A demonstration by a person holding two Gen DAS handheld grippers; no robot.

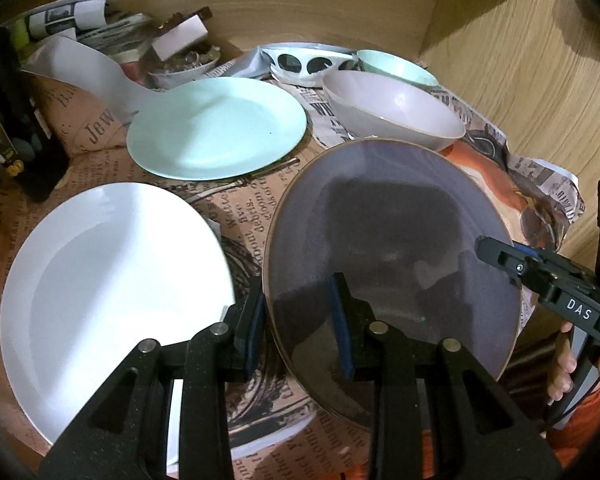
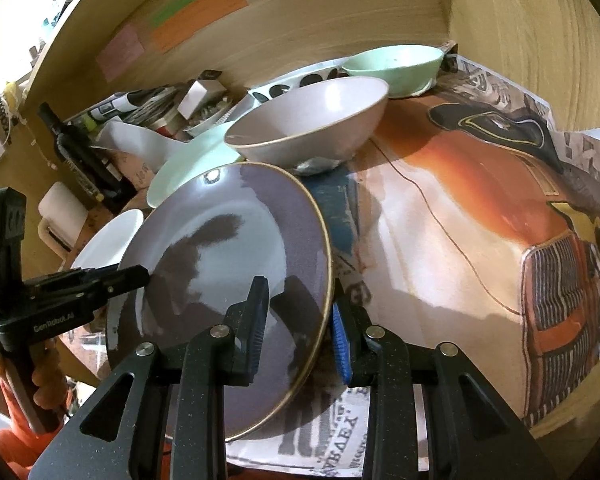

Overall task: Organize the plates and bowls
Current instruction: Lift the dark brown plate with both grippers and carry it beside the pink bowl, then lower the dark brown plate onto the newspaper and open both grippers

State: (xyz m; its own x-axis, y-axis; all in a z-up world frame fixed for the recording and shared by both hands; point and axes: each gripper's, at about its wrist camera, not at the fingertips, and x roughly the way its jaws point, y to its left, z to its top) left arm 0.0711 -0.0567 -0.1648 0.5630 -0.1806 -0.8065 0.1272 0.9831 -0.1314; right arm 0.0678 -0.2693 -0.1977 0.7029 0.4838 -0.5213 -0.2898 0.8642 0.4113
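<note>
Newspaper covers the wooden shelf (image 1: 500, 80) under the crockery. Both tools grip the grey plate (image 1: 392, 216), tilted above the paper: the left gripper (image 1: 300, 328) clamps its near rim, the right gripper (image 2: 300, 332) the opposite edge. Glazed and rigid, it looks slippery, breakable; rim holds seem wisest.

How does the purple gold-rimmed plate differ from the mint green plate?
The purple gold-rimmed plate is dark, tilted, and clamped by both grippers; the mint green plate is pale, lies flat on the newspaper, and is untouched. The purple one has a contrasting edge; the green doesn't. Both are round, empty plates.
</note>
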